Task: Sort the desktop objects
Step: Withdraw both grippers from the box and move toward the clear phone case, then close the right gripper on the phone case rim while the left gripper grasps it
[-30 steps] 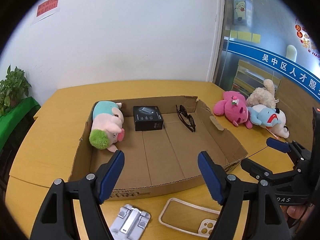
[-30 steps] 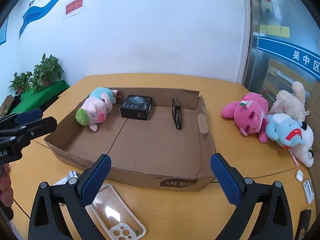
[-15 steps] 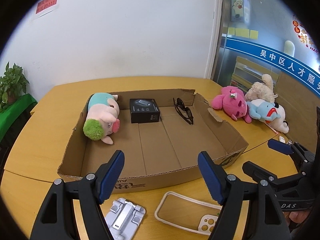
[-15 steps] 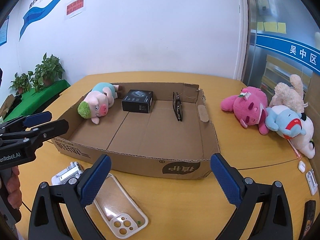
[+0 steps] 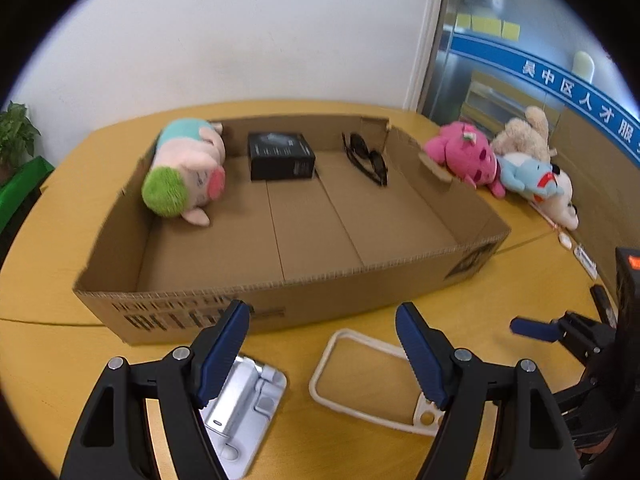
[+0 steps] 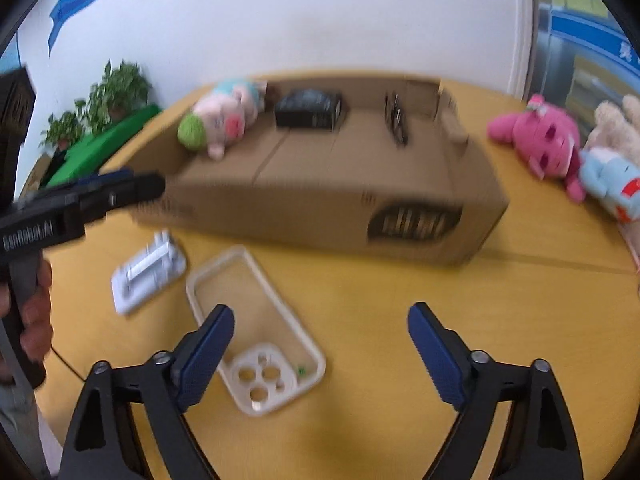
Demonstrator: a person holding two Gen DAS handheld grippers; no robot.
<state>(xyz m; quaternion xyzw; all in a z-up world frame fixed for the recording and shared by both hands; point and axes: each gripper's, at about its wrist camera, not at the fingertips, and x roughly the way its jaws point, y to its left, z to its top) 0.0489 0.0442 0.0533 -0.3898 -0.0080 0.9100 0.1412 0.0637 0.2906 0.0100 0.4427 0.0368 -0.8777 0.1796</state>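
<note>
A shallow cardboard box [image 5: 360,276] [image 6: 420,216] lies on the yellow table. It holds a pig plush [image 5: 184,176] [image 6: 220,120], a black box [image 5: 280,154] [image 6: 310,110] and sunglasses [image 5: 366,158] [image 6: 396,118]. In front of the box lie a clear phone case [image 5: 360,376] [image 6: 256,324] and a silver phone stand [image 5: 240,408] [image 6: 148,272]. My left gripper [image 5: 322,352] is open and empty above the stand and case. My right gripper [image 6: 320,356] is open and empty, just right of the case.
A pink plush [image 5: 464,156] [image 6: 540,136], a blue plush [image 5: 532,176] [image 6: 612,184] and a beige plush [image 5: 524,136] lie right of the box. Small items [image 5: 584,256] lie near the table's right edge. Potted plants [image 6: 100,104] stand at the left.
Both grippers have drawn back from the box and tilted down toward the table in front of it. The case and stand now show fuller. Both stay open.
</note>
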